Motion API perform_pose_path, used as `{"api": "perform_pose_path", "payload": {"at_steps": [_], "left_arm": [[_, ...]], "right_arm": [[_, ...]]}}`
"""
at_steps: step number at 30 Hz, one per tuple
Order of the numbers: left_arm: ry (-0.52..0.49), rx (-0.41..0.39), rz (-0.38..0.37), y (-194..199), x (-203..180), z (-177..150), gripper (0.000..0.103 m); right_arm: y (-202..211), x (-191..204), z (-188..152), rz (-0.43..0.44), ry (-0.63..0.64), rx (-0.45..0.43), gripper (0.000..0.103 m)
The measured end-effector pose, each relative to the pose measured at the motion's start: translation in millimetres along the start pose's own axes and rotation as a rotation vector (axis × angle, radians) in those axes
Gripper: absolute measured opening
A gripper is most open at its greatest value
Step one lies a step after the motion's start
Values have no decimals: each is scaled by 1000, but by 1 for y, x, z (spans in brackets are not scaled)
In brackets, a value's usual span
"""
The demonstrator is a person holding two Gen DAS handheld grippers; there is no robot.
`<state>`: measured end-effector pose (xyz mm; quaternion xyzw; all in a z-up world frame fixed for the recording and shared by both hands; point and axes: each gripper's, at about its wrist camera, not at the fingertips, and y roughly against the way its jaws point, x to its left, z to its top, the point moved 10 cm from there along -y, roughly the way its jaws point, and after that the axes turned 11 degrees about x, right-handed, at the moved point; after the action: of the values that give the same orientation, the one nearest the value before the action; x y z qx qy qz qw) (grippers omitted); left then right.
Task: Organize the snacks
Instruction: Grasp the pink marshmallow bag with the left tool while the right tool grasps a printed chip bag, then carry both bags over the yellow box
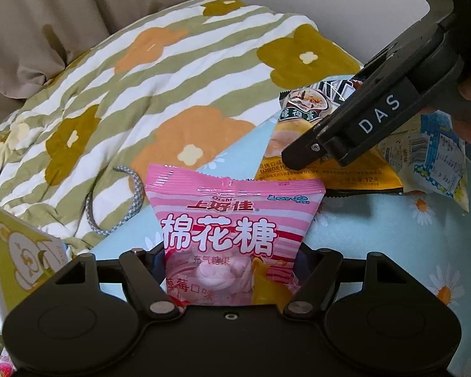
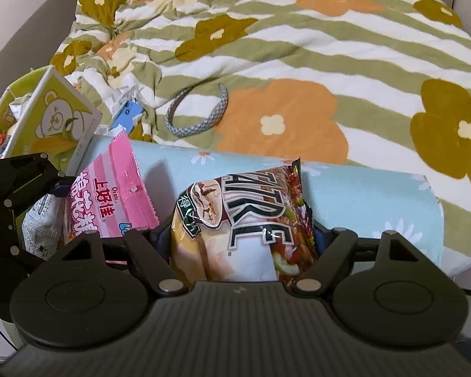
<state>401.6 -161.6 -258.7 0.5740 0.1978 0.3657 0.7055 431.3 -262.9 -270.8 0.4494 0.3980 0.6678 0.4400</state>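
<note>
Pink marshmallow bag [image 1: 232,232] sits upright betw. the fingers of the left gripper [image 1: 232,260], lower part clamped, top seal free above the light-blue daisy sheet [image 1: 402,245]. A yellow wrapper corner [image 1: 267,282] shows at the bag's lower right, inside the same grip; cannot tell if it's a separate pack.

Right wrist view: chip bag [image 2: 241,229] w/ large block lettering pinched in the right gripper [image 2: 241,245], held lengthwise, top end pointing away from cam. Same bag appears in left view as a yellow/black pack [image 1: 326,144] partly behind the right gripper's body [image 1: 361,122], marked "DAS". Jaws on both grippers narrowed onto their bags.

A third pack, pale yellow w/ blue print and barcode [image 1: 436,160], lies just beside the chip bag at right, on the sheet.

In right view the marshmallow bag [image 2: 110,188] is left of the chip bag, close but apart, w/ left gripper [image 2: 18,194] at frame edge.

Surroundings: green-striped flower quilt [image 2: 298,47] behind sheet; grey woven hairband [image 2: 201,116] on quilt; bear-print box [image 2: 56,119] at left, small blue item [image 2: 127,116] beside it. Beige curtain [image 1: 62,6] upper left.
</note>
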Motion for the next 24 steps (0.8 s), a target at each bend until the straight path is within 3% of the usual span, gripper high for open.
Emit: {"api": "perform_pose_path", "payload": {"at_steps": [14, 24], "left_arm": [[81, -101, 40, 60, -4, -6, 77], [186, -198, 89, 133, -4, -44, 77]], "right_arm": [[54, 24, 4, -37, 62, -124, 94], [115, 73, -9, -64, 152, -244, 94]]}}
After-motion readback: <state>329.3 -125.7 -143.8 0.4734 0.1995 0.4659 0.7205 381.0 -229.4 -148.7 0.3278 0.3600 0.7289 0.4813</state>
